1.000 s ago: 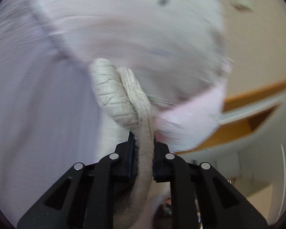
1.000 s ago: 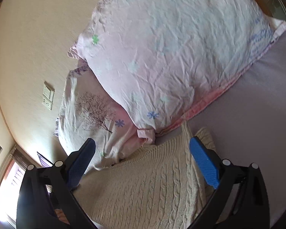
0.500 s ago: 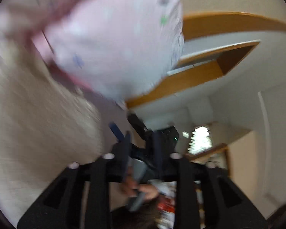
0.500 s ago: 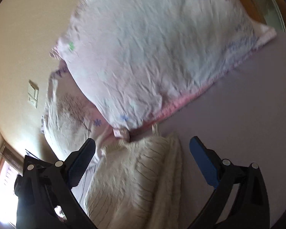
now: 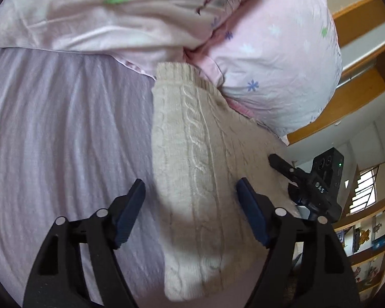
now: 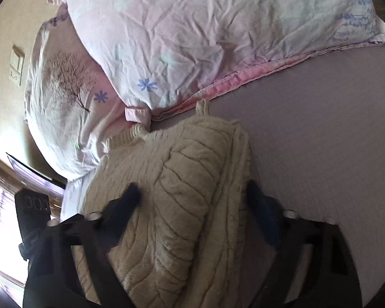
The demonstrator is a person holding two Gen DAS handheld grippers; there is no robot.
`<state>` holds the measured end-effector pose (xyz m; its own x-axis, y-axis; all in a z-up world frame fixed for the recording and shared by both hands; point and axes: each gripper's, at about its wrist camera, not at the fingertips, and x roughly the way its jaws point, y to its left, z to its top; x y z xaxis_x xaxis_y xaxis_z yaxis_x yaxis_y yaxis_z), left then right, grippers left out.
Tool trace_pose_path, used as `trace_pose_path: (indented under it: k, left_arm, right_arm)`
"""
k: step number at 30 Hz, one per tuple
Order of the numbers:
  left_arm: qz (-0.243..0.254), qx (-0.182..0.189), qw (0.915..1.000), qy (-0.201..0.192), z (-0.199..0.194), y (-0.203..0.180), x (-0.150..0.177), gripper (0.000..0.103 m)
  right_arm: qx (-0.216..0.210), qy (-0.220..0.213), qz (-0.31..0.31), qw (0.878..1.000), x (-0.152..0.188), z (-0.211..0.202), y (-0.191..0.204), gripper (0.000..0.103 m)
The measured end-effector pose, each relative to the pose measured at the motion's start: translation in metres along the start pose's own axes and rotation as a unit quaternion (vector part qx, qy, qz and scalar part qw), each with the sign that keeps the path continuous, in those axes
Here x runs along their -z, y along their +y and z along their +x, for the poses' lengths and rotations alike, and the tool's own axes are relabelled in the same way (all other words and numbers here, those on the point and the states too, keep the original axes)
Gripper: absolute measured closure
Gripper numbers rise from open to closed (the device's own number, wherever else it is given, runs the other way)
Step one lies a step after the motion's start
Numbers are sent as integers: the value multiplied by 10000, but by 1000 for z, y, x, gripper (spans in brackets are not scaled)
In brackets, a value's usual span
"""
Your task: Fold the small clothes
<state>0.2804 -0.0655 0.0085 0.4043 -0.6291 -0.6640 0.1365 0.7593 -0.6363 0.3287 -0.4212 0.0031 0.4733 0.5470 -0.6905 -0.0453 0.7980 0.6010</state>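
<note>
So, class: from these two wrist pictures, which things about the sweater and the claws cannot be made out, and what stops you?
- Sweater, near end: left wrist view, blurred and cut off by the lower edge.
- Its far edge: left wrist view, tucked against the pillows.
- Underside layers: right wrist view, hidden by the top fold.
- Right claw touching the knit or hovering: right wrist view, fingers blurred.
- Left claw: same doubt.

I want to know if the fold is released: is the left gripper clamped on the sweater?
No, the left gripper is open, its fingers spread above the sweater.
</note>
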Motion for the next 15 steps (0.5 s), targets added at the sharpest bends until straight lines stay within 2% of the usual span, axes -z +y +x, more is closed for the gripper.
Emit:
trace_pose_path:
  k: [3, 4, 5, 7, 9, 10, 12, 13, 15]
  left_arm:
    - [-35, 249, 9997, 19, 18, -4, 0, 32]
    - [14, 205, 9998, 11, 19, -12, -1, 42]
    - [18, 232, 9997, 19, 17, -13, 0, 53]
    - [-59, 543, 9985, 9, -4, -6, -1, 63]
    - [79, 798, 9968, -51, -35, -1, 6, 65]
    - [185, 762, 9968, -123, -46, 0, 11, 65]
    - [497, 486, 9966, -437, -83, 5, 25, 64]
    - [513, 391, 9967, -498, -90, 8, 28, 63]
    - [524, -122, 9967, -603, -105, 25, 37, 59]
  right_arm:
    - [-298, 36, 23, 9995, 0, 1, 2, 57]
    - [-426, 28, 86, 9990, -1, 1, 2, 62]
    - [-596, -21, 143, 9981, -2, -1, 2, 63]
    - [-868, -104, 155, 9960, 0, -4, 7, 66]
    - [-1555, -110, 154, 9877, 2, -8, 16, 66]
    - [-1914, -36, 72, 9815, 6, -7, 27, 66]
    - [-2179, 106, -167, 9758, 13, -1, 49, 66]
    - [-2185, 190, -313, 9752, 17, 5, 61, 65]
    - [-1790, 434, -712, 9803, 27, 25, 86, 60]
